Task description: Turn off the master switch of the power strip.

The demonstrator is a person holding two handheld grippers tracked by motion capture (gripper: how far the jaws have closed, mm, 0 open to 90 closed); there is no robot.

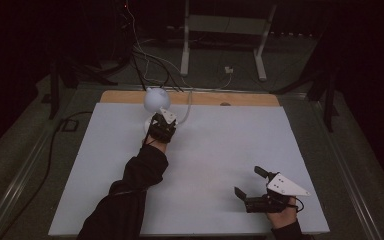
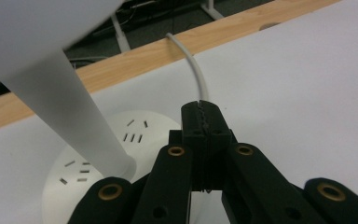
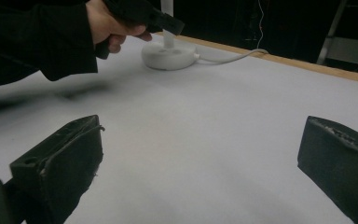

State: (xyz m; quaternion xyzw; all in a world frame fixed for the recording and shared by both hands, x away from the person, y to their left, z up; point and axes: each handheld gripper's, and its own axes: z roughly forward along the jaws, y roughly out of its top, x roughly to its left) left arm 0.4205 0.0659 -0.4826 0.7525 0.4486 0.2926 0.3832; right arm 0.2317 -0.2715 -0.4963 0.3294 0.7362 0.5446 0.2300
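- A pale sheet (image 1: 220, 150) is spread over a wooden table (image 1: 250, 99), whose far edge is left bare.
- A dark greenish floor (image 1: 210, 70) is seen beyond it, crossed by loose cables (image 1: 150, 60).
- A white metal frame (image 1: 225, 30) is set on two legs at the back.
- The surrounding room is kept dim, its walls lost in shadow.

The right gripper's (image 3: 200, 158) jaws stand wide apart over the white table (image 3: 205, 121). Far off, a hand (image 3: 109, 25) holds the left gripper (image 3: 144, 11) above the lamp base (image 3: 170, 55), its cord (image 3: 230, 58) trailing right.
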